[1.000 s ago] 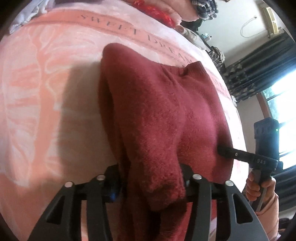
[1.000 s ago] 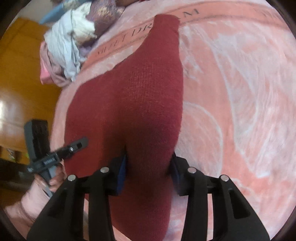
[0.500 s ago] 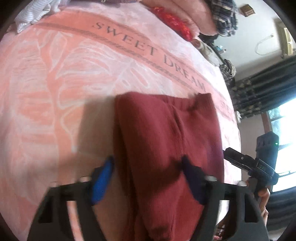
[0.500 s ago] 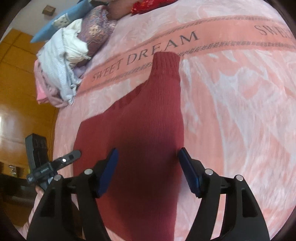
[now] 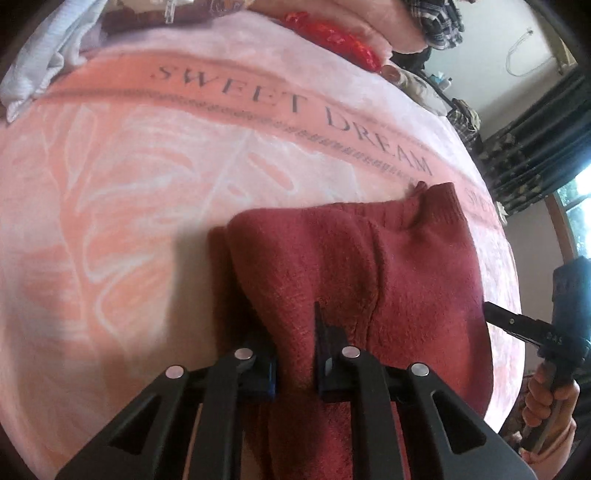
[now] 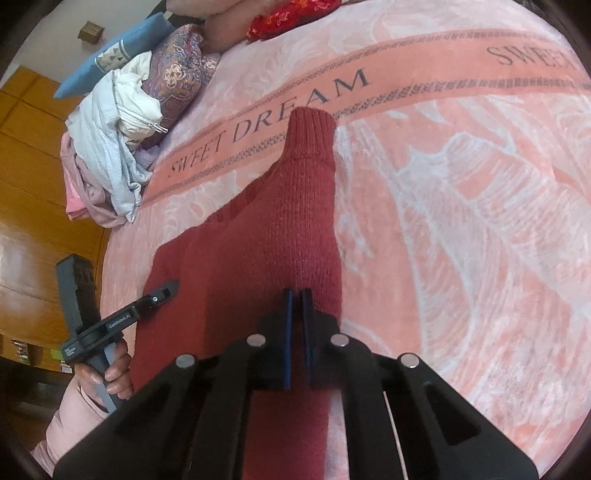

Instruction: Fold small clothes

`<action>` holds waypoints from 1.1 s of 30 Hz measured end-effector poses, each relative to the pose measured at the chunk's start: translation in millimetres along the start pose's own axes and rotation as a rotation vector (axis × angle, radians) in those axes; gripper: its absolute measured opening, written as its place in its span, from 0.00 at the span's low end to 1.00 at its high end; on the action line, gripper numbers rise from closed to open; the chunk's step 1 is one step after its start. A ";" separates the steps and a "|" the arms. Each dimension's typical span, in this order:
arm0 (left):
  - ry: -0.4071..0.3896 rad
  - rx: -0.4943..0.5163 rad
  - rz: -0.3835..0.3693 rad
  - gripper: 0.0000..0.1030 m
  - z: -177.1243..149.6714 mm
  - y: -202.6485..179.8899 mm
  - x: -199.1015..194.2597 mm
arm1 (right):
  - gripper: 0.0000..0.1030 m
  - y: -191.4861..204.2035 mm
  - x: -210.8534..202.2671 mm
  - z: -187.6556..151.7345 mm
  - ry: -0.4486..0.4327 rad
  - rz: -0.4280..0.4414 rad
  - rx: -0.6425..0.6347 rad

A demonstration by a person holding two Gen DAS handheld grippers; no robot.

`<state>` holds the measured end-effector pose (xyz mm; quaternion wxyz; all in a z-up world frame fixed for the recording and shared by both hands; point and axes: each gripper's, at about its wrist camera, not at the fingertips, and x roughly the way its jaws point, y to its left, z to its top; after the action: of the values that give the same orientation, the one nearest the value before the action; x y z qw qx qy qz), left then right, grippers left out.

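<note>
A small dark red knitted sweater (image 5: 362,266) lies on a pink "SWEET DREAM" blanket (image 5: 147,184). In the left wrist view my left gripper (image 5: 295,354) is shut on a bunched fold of the sweater at its near edge. In the right wrist view the sweater (image 6: 280,236) stretches away with one sleeve pointing at the lettering. My right gripper (image 6: 297,314) has its blue pads nearly together, pinching the sweater's near sleeve edge. Each gripper shows in the other's view: the right one (image 5: 517,325) and the left one (image 6: 155,299).
A heap of white and pink clothes (image 6: 110,147) and patterned pillows (image 6: 177,74) lie at the blanket's far left edge. A red cushion (image 5: 332,33) lies at the head. Dark curtains (image 5: 535,147) and a window stand to the right. A wooden cupboard (image 6: 33,206) stands on the left.
Both grippers were shut on the sweater, opened half a second ago as it settled flat on the blanket, and have now closed on it again lower down.
</note>
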<state>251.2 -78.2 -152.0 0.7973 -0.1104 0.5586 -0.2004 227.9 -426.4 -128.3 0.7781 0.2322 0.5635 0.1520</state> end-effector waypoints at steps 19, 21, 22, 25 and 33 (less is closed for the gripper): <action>-0.065 0.089 0.189 0.55 -138.5 -24.2 -68.8 | 0.34 10.9 -22.8 -149.2 0.094 -0.083 -0.087; -0.064 0.112 0.218 0.55 -144.0 -21.6 -58.4 | 0.34 4.1 -13.5 -152.9 0.089 -0.094 -0.064; -0.059 0.118 0.223 0.55 -146.0 -19.2 -52.9 | 0.34 1.3 -10.3 -153.8 0.085 -0.091 -0.054; -0.073 0.101 0.220 0.56 -148.2 -16.7 -52.0 | 0.34 -3.3 -12.1 -155.0 0.069 -0.074 -0.015; -0.089 0.122 0.334 0.76 -170.8 -36.1 -92.3 | 0.75 32.3 -74.1 -174.7 -0.028 -0.187 -0.101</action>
<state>57.2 -61.5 -119.5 0.8485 0.0235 0.5202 -0.0936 39.5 -402.8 -96.3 0.8075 0.1411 0.5633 0.1036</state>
